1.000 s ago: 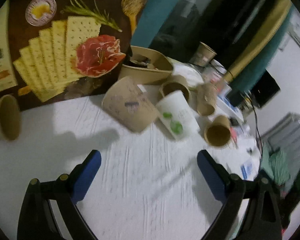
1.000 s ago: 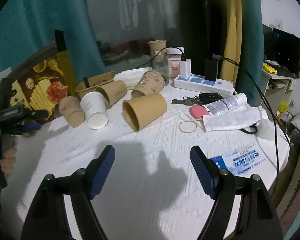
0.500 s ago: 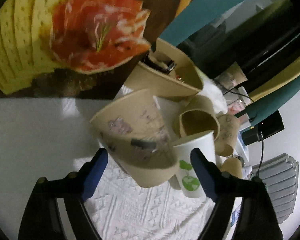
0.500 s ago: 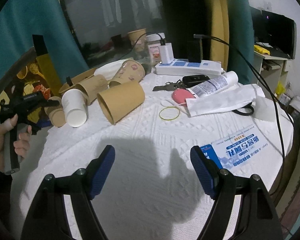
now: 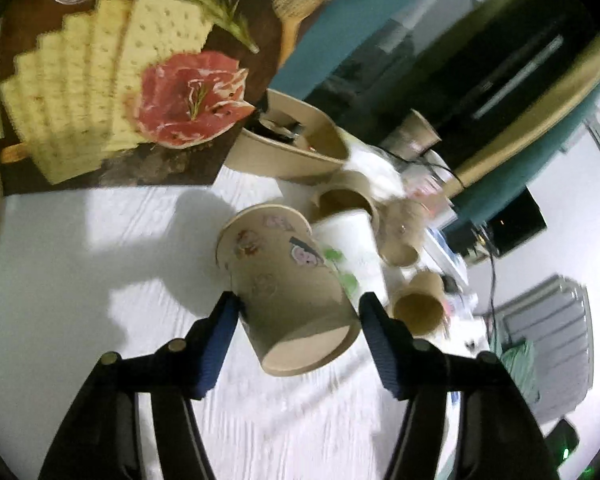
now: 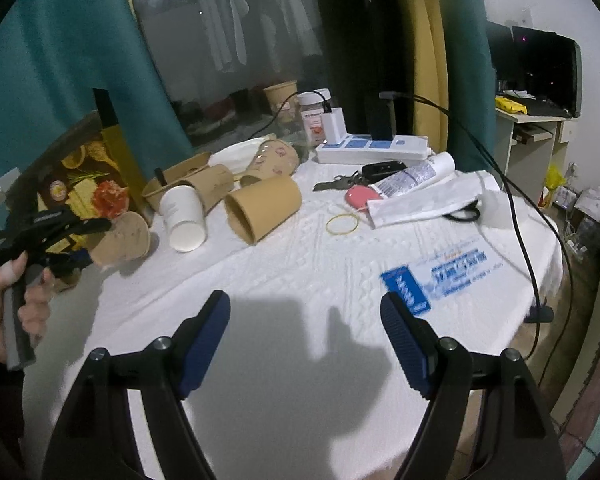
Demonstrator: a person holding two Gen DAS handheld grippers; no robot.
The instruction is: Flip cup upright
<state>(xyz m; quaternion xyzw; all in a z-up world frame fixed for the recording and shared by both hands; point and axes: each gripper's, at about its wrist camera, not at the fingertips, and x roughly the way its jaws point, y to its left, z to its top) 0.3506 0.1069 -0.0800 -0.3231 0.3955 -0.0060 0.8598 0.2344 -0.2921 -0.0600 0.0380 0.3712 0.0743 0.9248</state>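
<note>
Kraft-brown paper, printed with small stickers: that is the cup (image 5: 288,292) your left gripper (image 5: 296,312) clamps between its blue pads (image 5: 220,336), base toward the camera, mouth tilted away, lifted above the white worktop (image 5: 100,264). Just behind it lie a white cup (image 5: 348,240) and more brown cups. Your right gripper (image 6: 306,320) hangs over bare cloth with its jaws spread wide, holding nothing.

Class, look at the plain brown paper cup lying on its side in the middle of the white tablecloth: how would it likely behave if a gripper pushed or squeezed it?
The brown paper cup lies on its round side, so a sideways push would probably roll it, curving because it tapers. It looks empty and thin-walled, so likely light and easily crushed at the open rim. The textured tablecloth may damp the rolling.
</note>
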